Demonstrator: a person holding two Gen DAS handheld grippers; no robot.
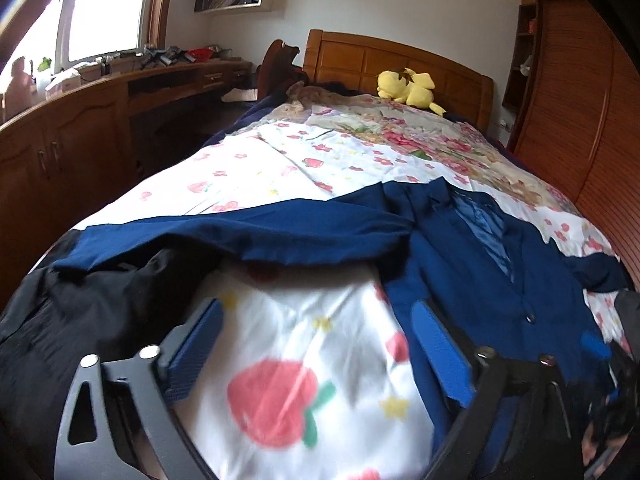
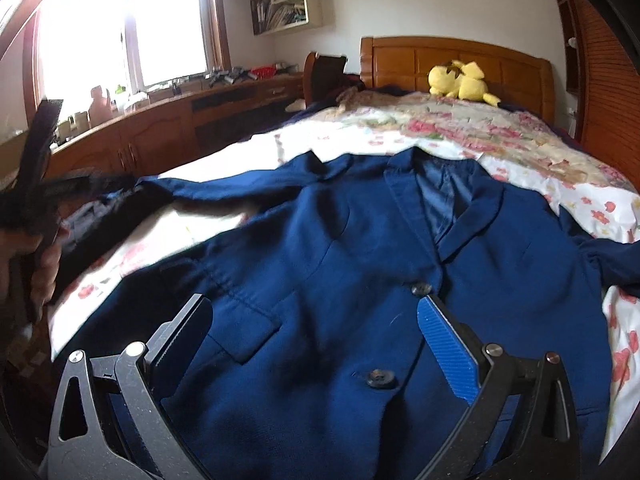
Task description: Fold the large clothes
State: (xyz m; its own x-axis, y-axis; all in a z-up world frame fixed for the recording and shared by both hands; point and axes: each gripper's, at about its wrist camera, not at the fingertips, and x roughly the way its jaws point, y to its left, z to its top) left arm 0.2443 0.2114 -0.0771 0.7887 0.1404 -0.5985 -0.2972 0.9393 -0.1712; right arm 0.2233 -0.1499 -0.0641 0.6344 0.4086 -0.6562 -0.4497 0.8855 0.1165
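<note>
The fingers point(image 1: 436, 356) of my left gripper point(image 1: 316, 348) and of my right gripper point(image 2: 320, 344) are spread, holding nothing; the navy blazer point(image 2: 340, 248) lies flat on the bed point(image 1: 280, 168).

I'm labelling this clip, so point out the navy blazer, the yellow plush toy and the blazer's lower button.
navy blazer point(image 2: 332, 248): right wrist view, front panel.
yellow plush toy point(image 2: 460, 80): right wrist view, body.
lower button point(image 2: 381, 378): right wrist view, button face.
</note>
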